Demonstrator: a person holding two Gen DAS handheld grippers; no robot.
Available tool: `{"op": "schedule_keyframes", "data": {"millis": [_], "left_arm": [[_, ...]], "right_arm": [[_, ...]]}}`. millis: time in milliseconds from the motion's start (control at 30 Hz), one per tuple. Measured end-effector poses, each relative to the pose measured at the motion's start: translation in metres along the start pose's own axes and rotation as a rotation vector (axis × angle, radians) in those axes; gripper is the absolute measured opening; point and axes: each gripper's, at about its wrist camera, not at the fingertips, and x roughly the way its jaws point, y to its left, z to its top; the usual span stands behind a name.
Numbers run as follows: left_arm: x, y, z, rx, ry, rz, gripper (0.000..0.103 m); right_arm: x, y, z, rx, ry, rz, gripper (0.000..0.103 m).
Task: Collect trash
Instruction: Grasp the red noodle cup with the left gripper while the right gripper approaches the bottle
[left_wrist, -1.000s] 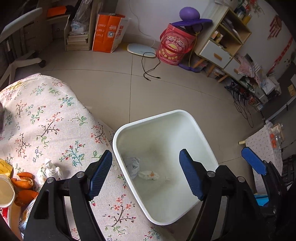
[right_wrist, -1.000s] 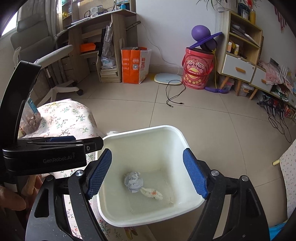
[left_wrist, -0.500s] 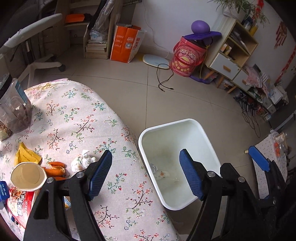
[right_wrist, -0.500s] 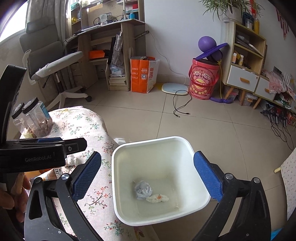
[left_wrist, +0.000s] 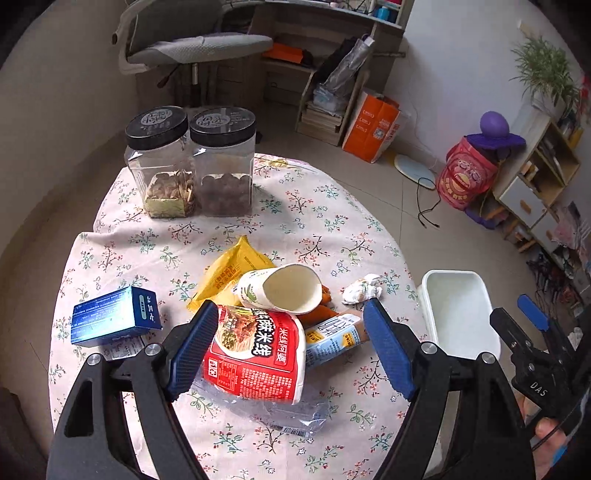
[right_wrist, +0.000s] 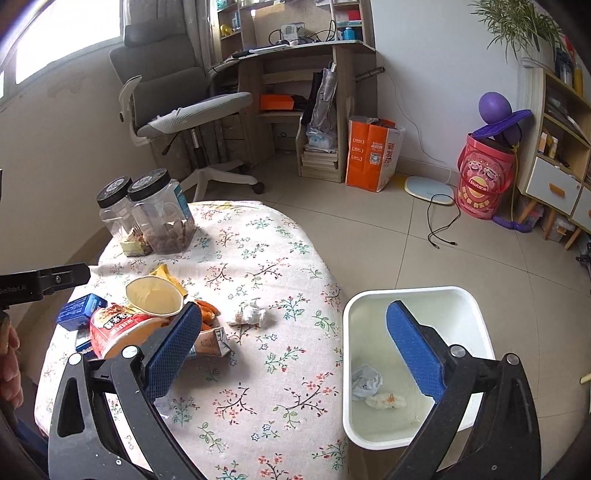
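Trash lies in a heap on the floral table (left_wrist: 295, 206): a red noodle bowl (left_wrist: 255, 354), a paper cup (left_wrist: 280, 288) on its side, a yellow packet (left_wrist: 229, 269), a small carton (left_wrist: 332, 338), orange peel (left_wrist: 317, 310) and a crumpled tissue (left_wrist: 362, 290). My left gripper (left_wrist: 290, 306) hangs above the bowl, its jaws opening, the pads touching nothing. My right gripper (right_wrist: 293, 306) stands open and holds nothing, between the tissue (right_wrist: 251, 315) and the white bin (right_wrist: 347, 369). The bin holds a paper ball (right_wrist: 365, 380) and a stained tissue (right_wrist: 386, 400).
Two black-lidded jars (left_wrist: 192, 166) stand at the table's far side, and a blue box (left_wrist: 114, 314) lies at its left. A clear wrapper (left_wrist: 280, 410) lies near the front edge. The bin stands on the floor right of the table. Behind are an office chair (right_wrist: 192, 110) and a desk.
Both views have swung left from the bin to the table, the left one far more. The trash heap now lies under the left gripper. The right jaws have spread wider.
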Motion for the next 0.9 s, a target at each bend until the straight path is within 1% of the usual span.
{"op": "schedule_keyframes", "data": {"millis": [67,133,233,300,333,400,500,600,633,667,700,767,833,900], "left_arm": [[0.001,0.027,-0.010,-0.061,0.025,0.020,0.079],[0.006,0.045,-0.018,-0.097,0.056,0.011,0.079],[0.017,0.063,-0.029,-0.144,0.104,-0.032,0.079],[0.026,0.071,-0.036,-0.177,0.132,-0.066,0.079],[0.029,0.074,-0.037,-0.189,0.138,-0.073,0.079],[0.033,0.078,-0.039,-0.195,0.140,-0.086,0.079],[0.035,0.068,-0.038,-0.151,0.133,-0.130,0.079],[0.040,0.049,-0.037,-0.062,0.151,-0.127,0.079],[0.043,0.043,-0.037,-0.038,0.161,-0.115,0.080],[0.046,0.037,-0.037,-0.019,0.171,-0.104,0.086],[0.049,0.033,-0.038,-0.004,0.174,-0.092,0.088],[0.051,0.024,-0.038,0.029,0.165,-0.045,0.090],[0.053,0.015,-0.038,0.090,0.158,-0.004,0.090],[0.059,0.009,-0.040,0.130,0.169,0.032,0.094]], "right_arm": [[0.007,0.014,-0.002,0.003,0.034,0.055,0.096],[0.015,0.030,-0.005,-0.002,0.071,0.094,0.096],[0.028,0.048,-0.012,0.002,0.140,0.126,0.096],[0.032,0.058,-0.018,0.003,0.166,0.169,0.096],[0.034,0.063,-0.021,-0.011,0.178,0.186,0.096],[0.037,0.077,-0.028,-0.068,0.198,0.193,0.096],[0.042,0.091,-0.037,-0.146,0.223,0.173,0.096],[0.045,0.088,-0.039,-0.147,0.243,0.147,0.096],[0.045,0.083,-0.038,-0.139,0.243,0.141,0.096],[0.045,0.079,-0.038,-0.130,0.244,0.135,0.096],[0.045,0.076,-0.038,-0.120,0.246,0.129,0.096],[0.047,0.069,-0.037,-0.102,0.252,0.127,0.096],[0.048,0.069,-0.038,-0.101,0.258,0.126,0.096],[0.050,0.071,-0.039,-0.113,0.264,0.129,0.096]]}}
